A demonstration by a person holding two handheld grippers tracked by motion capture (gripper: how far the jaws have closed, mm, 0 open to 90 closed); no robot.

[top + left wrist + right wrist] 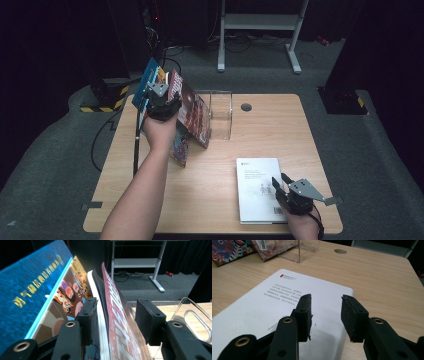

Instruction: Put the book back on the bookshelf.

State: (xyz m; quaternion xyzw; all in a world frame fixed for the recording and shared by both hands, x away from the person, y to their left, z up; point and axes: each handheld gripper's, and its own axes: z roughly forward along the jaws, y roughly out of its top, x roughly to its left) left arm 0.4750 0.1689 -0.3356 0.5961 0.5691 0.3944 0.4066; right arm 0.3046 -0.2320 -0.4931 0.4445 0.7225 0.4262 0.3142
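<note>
3 leaning books, 1 white book.

Books lean left of stand — table.

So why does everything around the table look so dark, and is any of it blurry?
High view: light falls mostly on the wooden table, the room behind sinks into black. Left gripper view: the near blue book and red cover look soft. Right gripper view: the white book is bright with a faint sheen, its small print blurred.
</note>
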